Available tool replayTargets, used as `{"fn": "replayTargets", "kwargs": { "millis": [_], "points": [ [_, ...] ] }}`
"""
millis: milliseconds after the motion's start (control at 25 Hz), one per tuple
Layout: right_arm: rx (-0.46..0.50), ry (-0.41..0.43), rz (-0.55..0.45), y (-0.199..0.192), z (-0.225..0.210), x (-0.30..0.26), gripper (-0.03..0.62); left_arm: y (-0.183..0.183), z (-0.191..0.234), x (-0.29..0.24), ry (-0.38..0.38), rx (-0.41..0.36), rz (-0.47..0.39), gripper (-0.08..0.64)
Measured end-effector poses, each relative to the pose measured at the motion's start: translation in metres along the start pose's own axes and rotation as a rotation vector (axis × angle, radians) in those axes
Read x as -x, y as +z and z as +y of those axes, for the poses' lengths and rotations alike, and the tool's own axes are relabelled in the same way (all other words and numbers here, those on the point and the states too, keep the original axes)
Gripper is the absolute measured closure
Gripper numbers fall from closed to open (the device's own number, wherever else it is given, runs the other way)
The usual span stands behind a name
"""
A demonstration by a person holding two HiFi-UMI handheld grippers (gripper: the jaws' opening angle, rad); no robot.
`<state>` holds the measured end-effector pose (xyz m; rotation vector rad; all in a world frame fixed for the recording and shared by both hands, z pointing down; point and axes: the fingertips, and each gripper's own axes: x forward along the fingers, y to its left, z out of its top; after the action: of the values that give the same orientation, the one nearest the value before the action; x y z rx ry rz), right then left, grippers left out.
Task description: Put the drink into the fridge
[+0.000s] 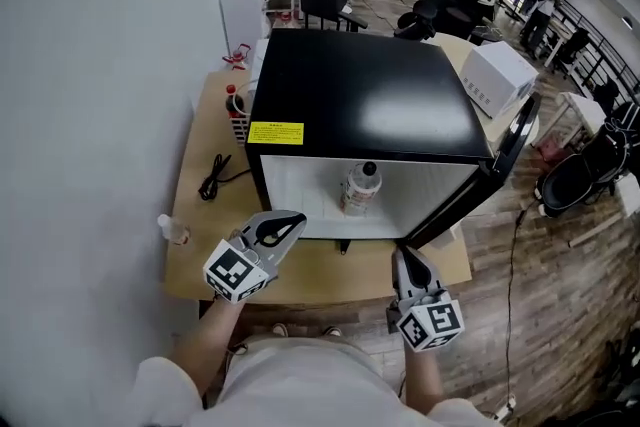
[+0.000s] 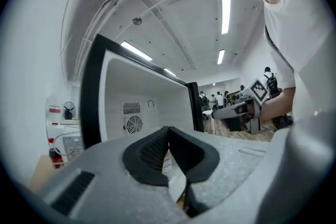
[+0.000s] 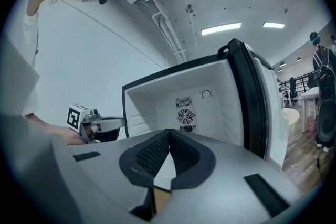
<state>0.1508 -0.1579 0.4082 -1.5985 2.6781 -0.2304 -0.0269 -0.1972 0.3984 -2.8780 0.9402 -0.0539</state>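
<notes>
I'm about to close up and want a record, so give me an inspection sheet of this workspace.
Surface: wooden table, carrying a black mini fridge with its door open.
Job's things: drink bottle upright inside the fridge, near the front.
Clutter: small bottle at the table's left edge; red-capped bottle left of the fridge; white box at the back right.
Tools: left tool shut, empty; right tool shut, empty; both in front of the fridge.
Cables: black cable on the table, left of the fridge.
Surroundings: office chairs, people at the back, wood floor.
</notes>
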Motion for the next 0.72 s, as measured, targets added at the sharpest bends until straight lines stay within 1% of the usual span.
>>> {"fn": "replayTargets", "kwargs": {
  "millis": [120,240,360,520,720],
  "points": [
    [0.012,0.050,0.019,-0.006,0.004,-0.015,0.591,0.016,0.014,0.020,0.070,-0.011,-0.015,0.543],
    [0.007,0.066,0.027,-0.008,0.004,-0.027,0.591,0.030,0.031,0.040,0.134,-0.005,-0.022,0.545],
    [0.002,0.062,0.019,-0.003,0.004,-0.034,0.591,0.042,0.046,0.063,0.196,0.007,-0.026,0.545],
    [0.019,0.054,-0.009,0.012,-0.002,-0.043,0.591,0.053,0.064,0.089,0.287,0.008,-0.046,0.544],
    [0.039,0.001,-0.010,0.023,-0.010,-0.036,0.591,0.057,0.079,0.112,0.375,0.047,-0.083,0.545]
  ]
}}
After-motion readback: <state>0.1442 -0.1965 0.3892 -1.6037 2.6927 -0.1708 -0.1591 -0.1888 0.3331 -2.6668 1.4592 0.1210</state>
